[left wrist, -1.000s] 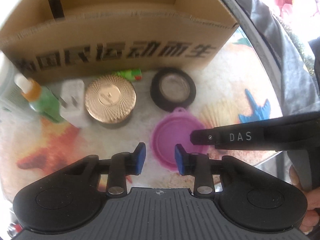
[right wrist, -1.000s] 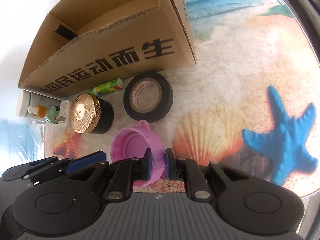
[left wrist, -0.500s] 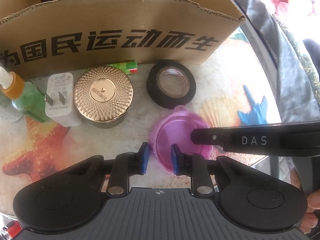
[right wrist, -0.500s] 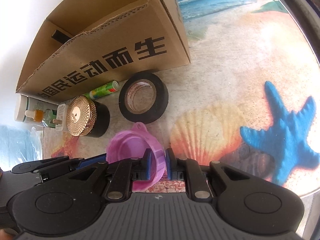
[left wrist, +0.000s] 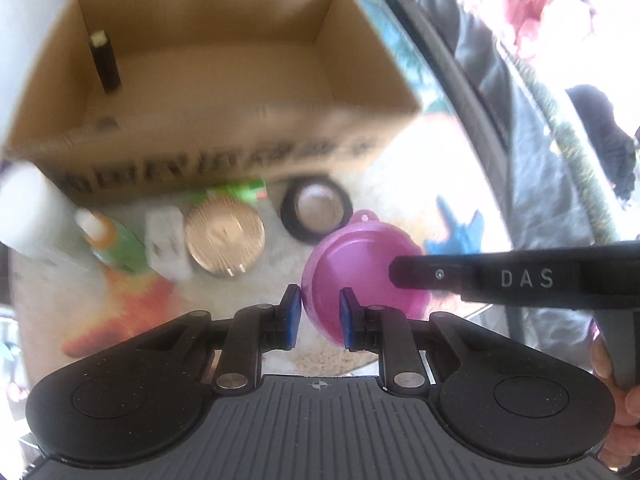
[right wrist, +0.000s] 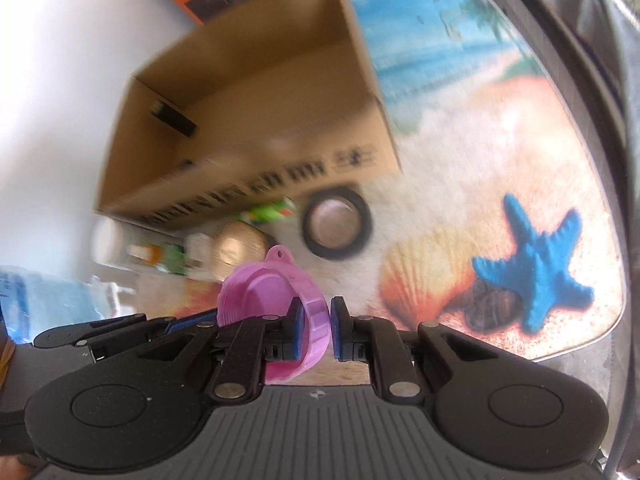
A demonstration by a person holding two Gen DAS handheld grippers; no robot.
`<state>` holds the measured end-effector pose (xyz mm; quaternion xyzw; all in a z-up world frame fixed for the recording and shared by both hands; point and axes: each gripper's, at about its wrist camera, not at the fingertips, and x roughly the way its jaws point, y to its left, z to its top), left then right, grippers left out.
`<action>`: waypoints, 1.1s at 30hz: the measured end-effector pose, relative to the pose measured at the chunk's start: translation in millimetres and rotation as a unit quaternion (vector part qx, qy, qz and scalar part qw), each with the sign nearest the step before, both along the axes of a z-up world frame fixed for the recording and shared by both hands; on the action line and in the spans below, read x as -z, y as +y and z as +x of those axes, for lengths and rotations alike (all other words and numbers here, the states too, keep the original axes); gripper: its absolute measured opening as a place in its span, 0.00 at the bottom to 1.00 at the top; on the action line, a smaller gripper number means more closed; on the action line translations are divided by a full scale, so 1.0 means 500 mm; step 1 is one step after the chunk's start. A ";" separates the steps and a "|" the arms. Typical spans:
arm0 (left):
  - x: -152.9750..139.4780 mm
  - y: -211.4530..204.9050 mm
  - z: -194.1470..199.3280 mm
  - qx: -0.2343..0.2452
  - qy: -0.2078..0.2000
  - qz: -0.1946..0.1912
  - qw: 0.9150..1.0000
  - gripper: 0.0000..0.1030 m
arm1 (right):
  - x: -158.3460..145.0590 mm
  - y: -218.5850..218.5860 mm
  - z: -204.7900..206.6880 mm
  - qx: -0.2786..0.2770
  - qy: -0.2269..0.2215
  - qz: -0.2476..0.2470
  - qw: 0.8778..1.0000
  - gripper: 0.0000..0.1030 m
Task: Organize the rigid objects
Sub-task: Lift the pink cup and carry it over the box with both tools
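The right gripper [right wrist: 311,330] is pinching the pink lid [right wrist: 276,308] by its rim, lifted short of the box [right wrist: 256,128] ahead. The left gripper [left wrist: 319,317] is idling unclenched. Best carrying it level, clearing the near wall before releasing.

Two matte black grippers, left [left wrist: 316,316] and right [right wrist: 316,330], with blue finger pads [left wrist: 290,316], silver pivot screws, ribbed grey bases; one arm lettered "DAS". Bare fingers grip a handle.
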<state>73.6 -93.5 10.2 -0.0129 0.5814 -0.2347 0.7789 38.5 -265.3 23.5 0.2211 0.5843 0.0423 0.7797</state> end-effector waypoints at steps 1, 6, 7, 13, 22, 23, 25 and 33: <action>-0.021 0.007 0.005 -0.003 -0.008 -0.001 1.000 0.19 | -0.022 0.005 0.004 -0.001 -0.008 0.001 1.000 0.15; -0.116 0.044 0.033 -0.029 -0.063 0.000 0.998 0.19 | -0.116 0.041 0.048 -0.011 -0.058 0.016 0.998 0.15; -0.129 0.052 0.040 -0.035 -0.074 0.001 0.997 0.19 | -0.129 0.051 0.063 -0.015 -0.070 0.018 0.997 0.15; -0.167 0.096 0.104 -0.080 -0.106 0.021 0.991 0.19 | -0.163 0.089 0.155 -0.047 -0.111 0.041 0.992 0.16; -0.148 0.133 0.209 -0.136 -0.092 0.057 0.985 0.19 | -0.107 0.123 0.296 -0.085 -0.093 0.090 0.988 0.15; -0.141 0.133 0.220 -0.141 -0.085 0.061 0.984 0.19 | -0.095 0.124 0.311 -0.087 -0.087 0.093 0.988 0.15; -0.123 0.132 0.242 -0.144 -0.070 0.069 0.985 0.19 | -0.073 0.122 0.337 -0.091 -0.077 0.096 0.988 0.15; -0.028 0.098 0.337 -0.136 -0.023 0.102 0.985 0.19 | 0.040 0.105 0.430 -0.098 -0.013 0.106 0.989 0.15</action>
